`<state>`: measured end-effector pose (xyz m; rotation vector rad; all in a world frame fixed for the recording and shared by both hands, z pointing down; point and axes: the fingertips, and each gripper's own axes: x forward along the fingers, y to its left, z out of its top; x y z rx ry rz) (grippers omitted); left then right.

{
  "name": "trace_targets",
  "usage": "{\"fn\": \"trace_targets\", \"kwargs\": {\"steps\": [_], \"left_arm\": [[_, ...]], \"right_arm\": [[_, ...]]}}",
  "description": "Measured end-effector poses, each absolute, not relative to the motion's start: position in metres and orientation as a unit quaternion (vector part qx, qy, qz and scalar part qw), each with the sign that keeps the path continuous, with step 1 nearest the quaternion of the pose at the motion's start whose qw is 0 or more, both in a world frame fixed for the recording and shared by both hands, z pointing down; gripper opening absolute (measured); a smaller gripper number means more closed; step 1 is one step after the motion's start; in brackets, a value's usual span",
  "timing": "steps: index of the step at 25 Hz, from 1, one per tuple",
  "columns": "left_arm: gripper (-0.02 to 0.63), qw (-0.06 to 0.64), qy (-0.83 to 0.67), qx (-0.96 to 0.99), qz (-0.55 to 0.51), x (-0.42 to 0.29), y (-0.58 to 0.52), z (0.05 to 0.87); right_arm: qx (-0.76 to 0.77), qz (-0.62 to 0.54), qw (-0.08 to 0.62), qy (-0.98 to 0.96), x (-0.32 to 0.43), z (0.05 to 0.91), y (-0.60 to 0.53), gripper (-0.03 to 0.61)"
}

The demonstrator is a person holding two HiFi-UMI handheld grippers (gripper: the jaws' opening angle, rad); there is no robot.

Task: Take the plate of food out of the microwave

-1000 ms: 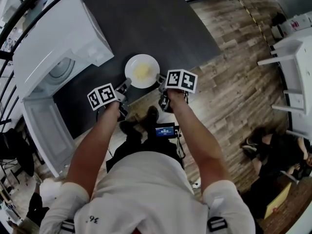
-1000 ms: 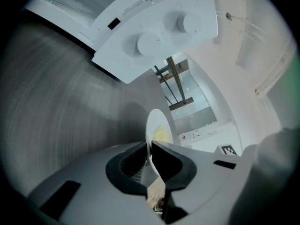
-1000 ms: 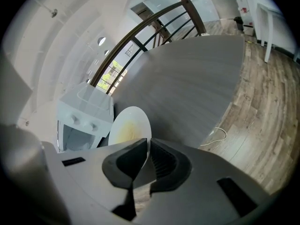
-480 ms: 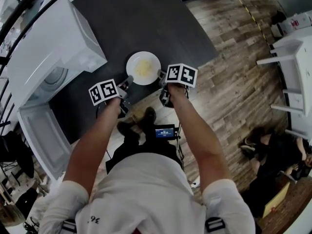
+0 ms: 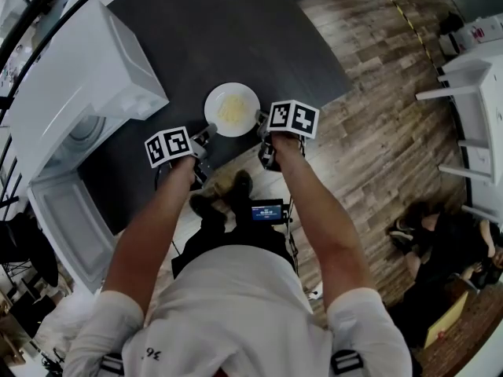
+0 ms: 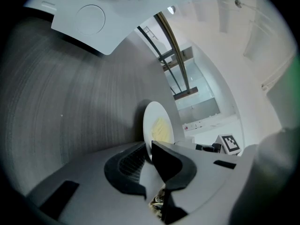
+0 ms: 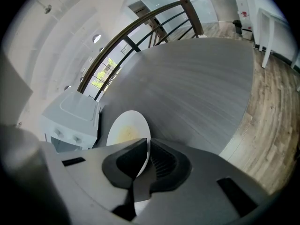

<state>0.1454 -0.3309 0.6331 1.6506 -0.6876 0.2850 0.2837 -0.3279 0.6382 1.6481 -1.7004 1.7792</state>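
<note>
A white plate (image 5: 232,109) with yellow food on it is held over the dark table (image 5: 236,30), to the right of the white microwave (image 5: 78,69). My left gripper (image 5: 208,129) is shut on the plate's near-left rim. My right gripper (image 5: 258,118) is shut on its near-right rim. In the left gripper view the plate (image 6: 157,125) stands edge-on, its rim pinched between the jaws of the left gripper (image 6: 150,151). In the right gripper view the plate (image 7: 125,131) runs into the closed jaws of the right gripper (image 7: 146,156).
The microwave's door (image 5: 67,226) hangs open at the lower left, toward the person. Wood floor (image 5: 377,132) lies right of the table edge. White furniture (image 5: 471,93) stands at the far right, and a person (image 5: 440,250) sits low on the floor there.
Both grippers have carried the plate a little to the right, away from the microwave's corner and farther over the dark table. The grips on the rim look the same.
</note>
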Motion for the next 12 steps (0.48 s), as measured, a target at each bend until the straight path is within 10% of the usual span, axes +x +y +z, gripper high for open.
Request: {"fn": "trace_targets", "kwargs": {"steps": [12], "left_arm": [[0.032, 0.617, -0.301, 0.71, 0.157, 0.1489, -0.3302, 0.6355]], "right_arm": [[0.566, 0.596, 0.087, -0.563, 0.2886, 0.637, -0.3311, 0.025]]}}
